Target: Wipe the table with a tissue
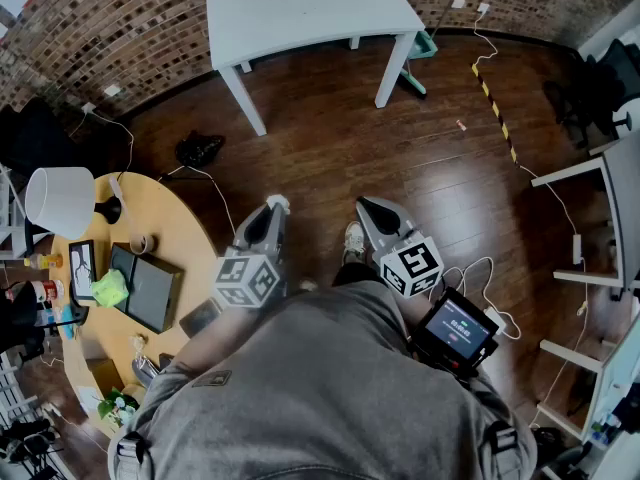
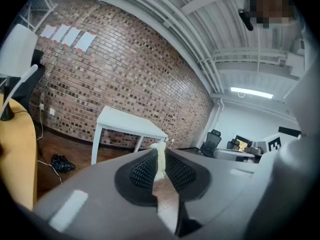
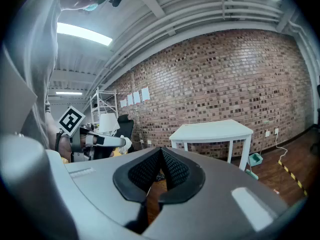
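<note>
A bare white table (image 1: 300,8) stands against the brick wall (image 1: 110,28) on a dark wood floor (image 1: 400,148), well apart from both grippers. The left gripper (image 1: 274,210) pinches a white tissue (image 2: 160,160) between its jaws. The right gripper (image 1: 366,208) has its jaws pressed together on nothing.

tissue (image 2: 160,160): was off-white;
left gripper (image 2: 159,153): was grey; its pads (image 2: 142,172) were black and dotted;
right gripper (image 3: 161,153): was grey; its marker cube (image 1: 412,265) was black-and-white squares;
table (image 1: 300,8): was white;
round table (image 1: 175,230): was yellow;
wall (image 2: 110,79): was red-brown brick;
floor (image 1: 400,158): was dark brown planks
</note>
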`<state>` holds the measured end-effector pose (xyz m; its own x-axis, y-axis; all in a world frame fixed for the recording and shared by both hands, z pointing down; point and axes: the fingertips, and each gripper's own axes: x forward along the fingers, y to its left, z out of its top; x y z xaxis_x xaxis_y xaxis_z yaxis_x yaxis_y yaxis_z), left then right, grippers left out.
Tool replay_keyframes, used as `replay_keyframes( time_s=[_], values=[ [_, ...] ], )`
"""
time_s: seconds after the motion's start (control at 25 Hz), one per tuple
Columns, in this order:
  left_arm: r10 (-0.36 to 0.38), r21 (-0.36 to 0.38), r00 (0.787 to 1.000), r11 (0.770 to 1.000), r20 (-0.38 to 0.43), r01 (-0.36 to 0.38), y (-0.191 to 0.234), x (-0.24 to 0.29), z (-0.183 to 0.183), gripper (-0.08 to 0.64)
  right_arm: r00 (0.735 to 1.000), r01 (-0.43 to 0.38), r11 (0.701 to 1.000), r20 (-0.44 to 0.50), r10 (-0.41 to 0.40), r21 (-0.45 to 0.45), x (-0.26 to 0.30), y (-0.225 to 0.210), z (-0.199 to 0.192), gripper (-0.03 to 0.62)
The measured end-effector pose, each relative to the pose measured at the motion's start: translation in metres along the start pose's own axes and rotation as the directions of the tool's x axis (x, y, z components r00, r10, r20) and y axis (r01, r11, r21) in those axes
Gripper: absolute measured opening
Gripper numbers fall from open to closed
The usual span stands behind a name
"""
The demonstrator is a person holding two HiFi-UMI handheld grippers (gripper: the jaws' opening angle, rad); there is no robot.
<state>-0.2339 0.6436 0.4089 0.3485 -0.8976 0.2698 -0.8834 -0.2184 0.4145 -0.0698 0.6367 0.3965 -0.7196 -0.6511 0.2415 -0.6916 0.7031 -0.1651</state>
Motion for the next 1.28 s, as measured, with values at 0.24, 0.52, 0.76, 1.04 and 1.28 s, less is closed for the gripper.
replay_keyframes(
  time_s=[0.24,0.52,0.76,1.04,1.28],
  values=[
    [0.019,0.009,1.000,1.000,0.008,-0.019,-0.015,0.062,0.020,0.041,1.000,-0.007,1.000,-0.001,0.007,-0.003,0.016,-0.067,0.019,0.012],
    [0.053,0.035,0.998,0.998,0.017,-0.054,-0.032,0.121,0.041,0.041,1.000,-0.024,1.000,-0.011,0.024,0.002,0.034,-0.135,0.030,0.012],
    [0.072,0.030,0.997,0.997,0.017,-0.072,-0.042,0.162,0.050,0.041,0.999,-0.042,0.999,-0.017,0.042,0.010,0.049,-0.172,0.038,0.012],
    [0.081,0.007,0.997,0.997,-0.001,-0.081,-0.030,0.198,0.059,0.041,0.998,-0.045,0.999,-0.036,0.045,0.024,0.076,-0.195,0.047,0.012],
    [0.049,-0.013,0.999,0.999,0.008,-0.049,-0.004,0.243,0.071,0.041,0.999,-0.020,1.000,-0.050,0.020,0.006,0.115,-0.217,0.053,0.012]
  ],
)
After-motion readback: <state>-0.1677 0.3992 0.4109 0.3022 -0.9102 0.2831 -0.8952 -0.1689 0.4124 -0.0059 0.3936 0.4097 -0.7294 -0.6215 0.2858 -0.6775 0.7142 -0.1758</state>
